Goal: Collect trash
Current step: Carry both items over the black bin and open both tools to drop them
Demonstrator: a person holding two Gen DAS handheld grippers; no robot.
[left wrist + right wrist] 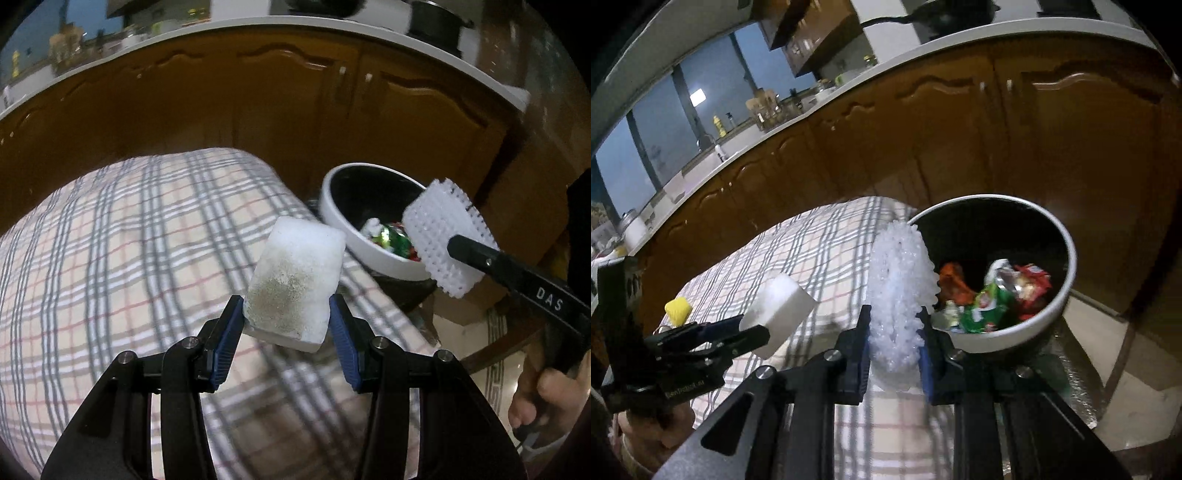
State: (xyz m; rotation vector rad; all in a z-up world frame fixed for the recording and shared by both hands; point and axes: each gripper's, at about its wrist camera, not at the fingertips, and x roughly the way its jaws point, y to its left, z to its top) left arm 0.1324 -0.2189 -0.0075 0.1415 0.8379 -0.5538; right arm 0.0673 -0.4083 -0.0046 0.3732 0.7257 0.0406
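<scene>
My left gripper (286, 314) is shut on a dirty white foam block (295, 280) and holds it above the plaid tablecloth (110, 240); the block also shows in the right wrist view (779, 310). My right gripper (894, 325) is shut on a white bumpy plastic piece (897, 288), held beside the rim of a white bin with a black inside (1067, 291). The bin holds crumpled red and green wrappers (993, 295). In the left wrist view the bumpy piece (439, 236) hangs over the bin (354, 236).
A small yellow object (677, 310) lies on the tablecloth at the far left. Brown kitchen cabinets (258, 103) with a white countertop stand behind the table. Tiled floor (1123, 369) lies to the right of the bin.
</scene>
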